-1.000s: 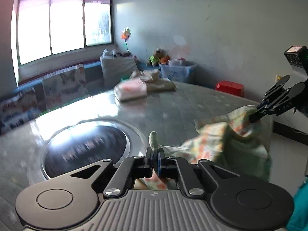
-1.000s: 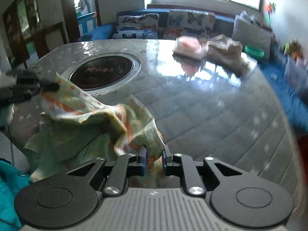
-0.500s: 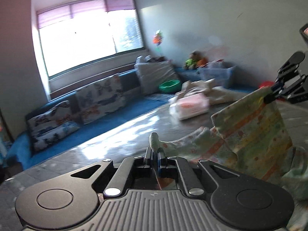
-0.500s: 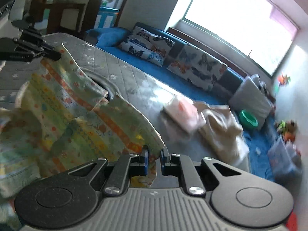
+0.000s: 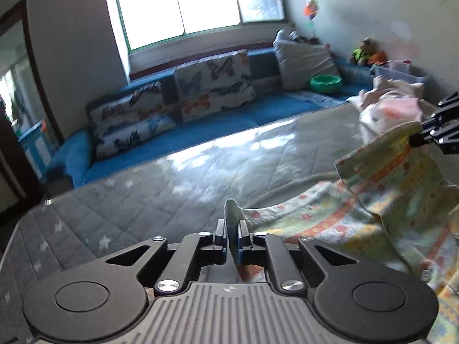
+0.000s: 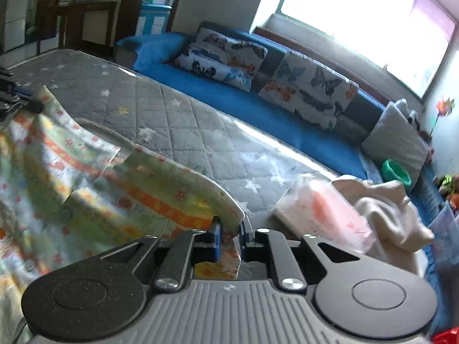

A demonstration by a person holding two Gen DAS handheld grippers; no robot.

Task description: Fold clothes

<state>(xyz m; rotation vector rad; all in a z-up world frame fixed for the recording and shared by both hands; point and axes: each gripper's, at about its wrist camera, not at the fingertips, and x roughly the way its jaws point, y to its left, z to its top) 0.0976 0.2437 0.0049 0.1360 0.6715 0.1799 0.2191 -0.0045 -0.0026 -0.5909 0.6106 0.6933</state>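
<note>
**A:** Since both our jaws are easing apart right now, we could drop this early. Bottom centre of the left wrist view, our left gripper [image 5: 232, 233] has a corner of the printed garment [image 5: 381, 200] between its pads; our right gripper [image 6: 229, 236] likewise.

**B:** Yeah, the cloth's bunched at lower left over the quilted table [image 6: 178, 120]. Let go uneven and we get a crooked fold. Farther right, it might snag the bagged pile [image 6: 324, 215].

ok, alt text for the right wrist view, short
The right gripper, jaws opening, has an edge of a floral patterned cloth between them above a grey quilted table cover. The left gripper holds another corner at far left; a blue sofa with butterfly cushions lies behind.
</note>
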